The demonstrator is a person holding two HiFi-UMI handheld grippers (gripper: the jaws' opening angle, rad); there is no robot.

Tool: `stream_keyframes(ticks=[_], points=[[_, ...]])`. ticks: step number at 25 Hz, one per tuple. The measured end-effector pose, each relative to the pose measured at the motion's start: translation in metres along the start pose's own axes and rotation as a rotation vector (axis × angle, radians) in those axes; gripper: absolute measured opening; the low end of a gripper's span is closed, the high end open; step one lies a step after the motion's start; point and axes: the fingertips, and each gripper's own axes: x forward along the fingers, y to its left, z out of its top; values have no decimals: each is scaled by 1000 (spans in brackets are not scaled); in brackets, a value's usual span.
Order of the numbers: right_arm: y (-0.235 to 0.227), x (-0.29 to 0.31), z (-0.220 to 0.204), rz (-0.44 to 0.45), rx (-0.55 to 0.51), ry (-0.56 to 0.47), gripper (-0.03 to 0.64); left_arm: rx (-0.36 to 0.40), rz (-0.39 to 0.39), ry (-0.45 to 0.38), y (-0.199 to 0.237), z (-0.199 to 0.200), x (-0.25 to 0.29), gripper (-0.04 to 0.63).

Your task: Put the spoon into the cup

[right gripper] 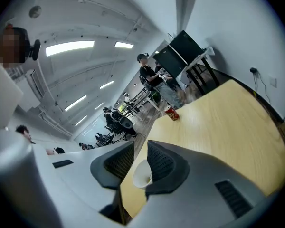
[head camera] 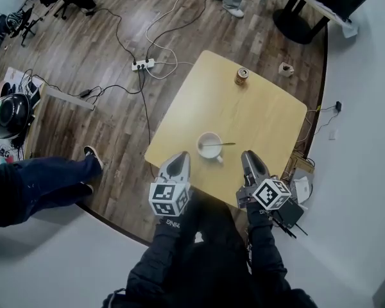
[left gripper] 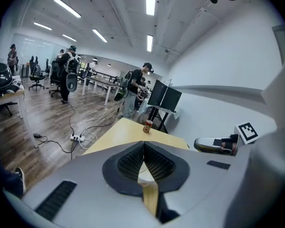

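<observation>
The spoon (head camera: 223, 144) is seen resting in the white cup (head camera: 208, 146), near the table's (head camera: 256, 108) near edge. The right claw (head camera: 248, 157) is held partly open and empty — the left claw (head camera: 179, 158) is closed on nothing.

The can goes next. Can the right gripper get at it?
Probably yes: the right gripper is open and empty, only bare table lies between it and the can, and the cup sits left of that path.
</observation>
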Motion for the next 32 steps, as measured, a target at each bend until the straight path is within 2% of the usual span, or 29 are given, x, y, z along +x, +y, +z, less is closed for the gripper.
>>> stream_keyframes(ticks=[4,8,13,21,32], points=[[31,-25,19,-31,-179,19,40,28,-33,-44,-34,25,-11,34],[72,-46,41,-39,-401,27,23,78,-73,-75,-70,49,-23,34],[131,-71,70,-2,-586,-26,21,149,-126,-129,-110,78,-42,34],[195,-113,111,34,-709,-162,21,234,-189,-220,-159,115,-74,34],[228,-147,128,58,-778,-253,21,289,-208,-316,-194,143,-104,33]])
